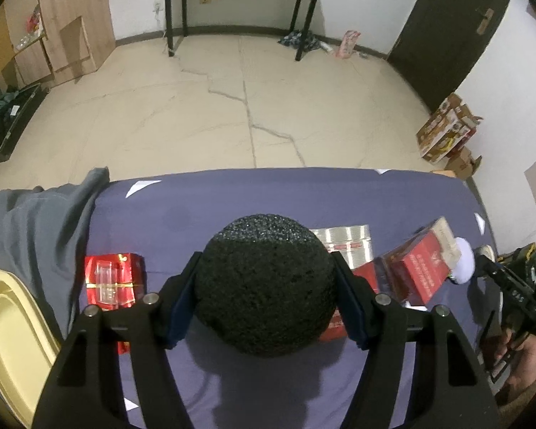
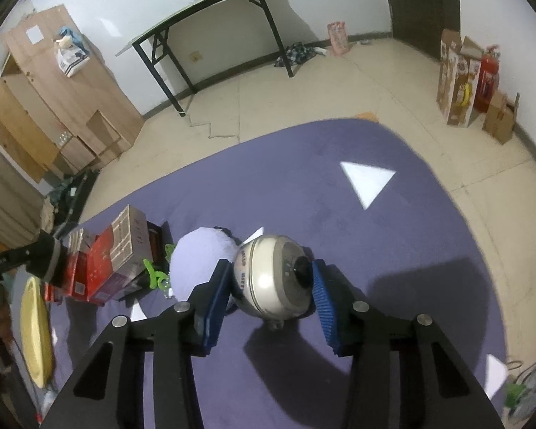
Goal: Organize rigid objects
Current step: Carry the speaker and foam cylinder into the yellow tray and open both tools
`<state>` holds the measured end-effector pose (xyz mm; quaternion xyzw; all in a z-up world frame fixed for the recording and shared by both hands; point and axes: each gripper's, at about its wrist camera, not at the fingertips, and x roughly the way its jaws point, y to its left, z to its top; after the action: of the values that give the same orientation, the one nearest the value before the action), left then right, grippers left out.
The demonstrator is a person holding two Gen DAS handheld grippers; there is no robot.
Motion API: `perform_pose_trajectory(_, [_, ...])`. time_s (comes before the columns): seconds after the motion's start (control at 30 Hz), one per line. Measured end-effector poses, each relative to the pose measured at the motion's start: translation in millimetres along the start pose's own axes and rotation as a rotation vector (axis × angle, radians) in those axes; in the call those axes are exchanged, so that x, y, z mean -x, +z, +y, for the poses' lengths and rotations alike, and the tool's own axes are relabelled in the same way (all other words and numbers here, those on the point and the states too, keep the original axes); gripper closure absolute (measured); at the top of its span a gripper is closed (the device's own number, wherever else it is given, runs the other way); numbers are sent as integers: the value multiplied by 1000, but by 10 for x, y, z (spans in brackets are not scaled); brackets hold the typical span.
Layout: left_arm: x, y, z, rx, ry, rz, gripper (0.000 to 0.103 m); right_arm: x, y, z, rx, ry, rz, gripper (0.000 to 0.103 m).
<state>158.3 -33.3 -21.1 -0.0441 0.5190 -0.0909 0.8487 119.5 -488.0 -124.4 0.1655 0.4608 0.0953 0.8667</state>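
Black ball (image 1: pixel 264 286) clamped in left tongs (image 1: pixel 264 298); white ball (image 2: pixel 271 279) in right tongs (image 2: pixel 271 286).

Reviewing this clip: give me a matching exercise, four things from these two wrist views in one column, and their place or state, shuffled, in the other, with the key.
Things
1. black foam ball
2. round white webcam
3. yellow tray
4. white triangle

Places
A. flat on the purple cloth, untouched
B. clamped in the right gripper
C. at the left edge, beside grey fabric
D. clamped in the left gripper

Pairs: 1-D, 2-B, 3-C, 4-A
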Motion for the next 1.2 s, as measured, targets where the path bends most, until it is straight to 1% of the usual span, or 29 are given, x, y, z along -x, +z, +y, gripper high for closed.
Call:
perform_pose_trajectory(0.13, [118, 1, -35, -16, -7, -23, 34, 90, -68, 78, 69, -68, -22, 59])
perform_pose_trajectory(0.33, [310, 17, -48, -18, -26, -50, 34, 174, -127, 145, 96, -96, -39, 59])
perform_pose_trajectory(0.47, [473, -7, -45, -19, -38, -68, 34, 225, -119, 144, 91, -80, -43, 59])
perform_pose_trajectory(0.57, [654, -62, 3, -21, -48, -91, 34, 365, -110, 145, 93, -62, -75, 59])
perform_pose_trajectory(0.67, [883, -130, 168, 0, -53, -116, 34, 569, -118, 199, 110, -27, -116, 59])
perform_pose_trajectory(0.73, [1102, -205, 364, 6, -37, -136, 34, 722, -129, 301, 137, 7, -139, 59])
perform_pose_trajectory(0.77, [1204, -248, 453, 11, -23, -147, 34, 805, -138, 398, 159, 28, -153, 59])
perform_pose_trajectory(0.8, [1374, -326, 645, 28, 1, -162, 34, 878, -146, 499, 181, 50, -163, 59])
perform_pose_trajectory(0.87, [1632, -465, 986, 71, 38, -185, 34, 997, -153, 805, 226, 126, -173, 59])
perform_pose_trajectory(0.93, [1876, -648, 1437, 140, 86, -205, 34, 1067, -170, 1219, 286, 211, -168, 59])
perform_pose_trajectory(0.97, [1935, -721, 1588, 164, 103, -209, 34, 1095, -205, 1537, 338, 263, -160, 59])
perform_pose_trajectory(1.0, [2020, -866, 1886, 205, 140, -214, 34, 1112, -235, 1721, 366, 297, -156, 59])
perform_pose_trajectory(1.03, [2045, -962, 2111, 236, 166, -210, 34, 1109, -283, 1995, 396, 352, -145, 59])
perform_pose_trajectory(1.07, [2044, -1024, 2259, 258, 182, -203, 34, 1075, -342, 2290, 416, 419, -123, 59])
perform_pose_trajectory(1.1, [2014, -1152, 2540, 304, 212, -187, 34, 1031, -396, 2528, 430, 469, -102, 59])
perform_pose_trajectory(1.17, [1911, -1329, 2951, 375, 239, -162, 34, 896, -575, 3116, 472, 571, -50, 59])
perform_pose_trajectory(1.2, [1834, -1408, 3110, 401, 240, -151, 34, 825, -676, 3377, 494, 612, -24, 59])
